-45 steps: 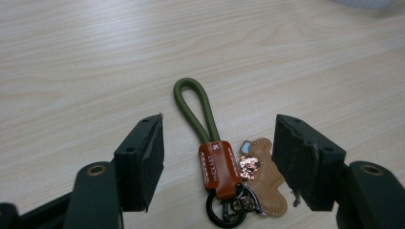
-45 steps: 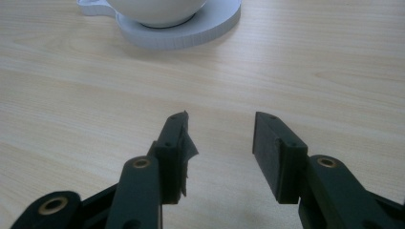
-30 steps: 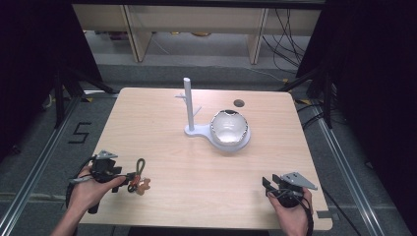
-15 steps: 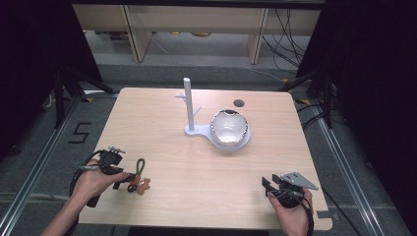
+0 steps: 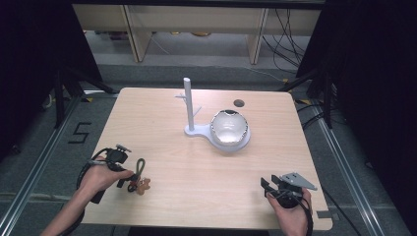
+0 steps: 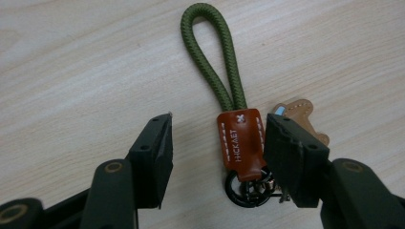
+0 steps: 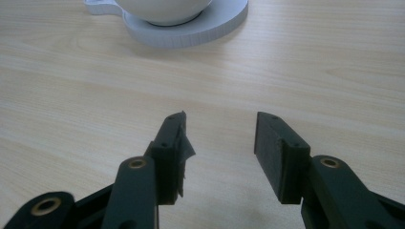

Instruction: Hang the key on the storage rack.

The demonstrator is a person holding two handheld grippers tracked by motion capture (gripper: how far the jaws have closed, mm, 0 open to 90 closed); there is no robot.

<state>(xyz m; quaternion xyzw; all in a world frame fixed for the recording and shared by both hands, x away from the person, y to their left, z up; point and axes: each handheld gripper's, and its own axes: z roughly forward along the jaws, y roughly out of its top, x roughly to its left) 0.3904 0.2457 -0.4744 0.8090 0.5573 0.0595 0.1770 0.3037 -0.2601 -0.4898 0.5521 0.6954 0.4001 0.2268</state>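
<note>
A keychain lies flat on the wooden table (image 5: 196, 167): a green cord loop (image 6: 215, 57), a brown leather tab (image 6: 241, 143), black rings (image 6: 248, 188) and a tan leather charm (image 6: 303, 114). From above the keychain (image 5: 139, 178) shows at the front left. My left gripper (image 6: 217, 143) is open, its jaws standing on either side of the leather tab, the right jaw close to it. Over bare wood at the front right, my right gripper (image 7: 219, 138) is open and holds nothing; from above it (image 5: 268, 184) points left.
A white stand with an upright post (image 5: 188, 105) and a round base carrying a shiny bowl (image 5: 228, 127) stands at the table's centre back; the base (image 7: 191, 28) is ahead of my right gripper. A small dark disc (image 5: 239, 103) lies behind the bowl.
The left hand has shifted and lowered its gripper onto the keychain. The right gripper has stayed still.
</note>
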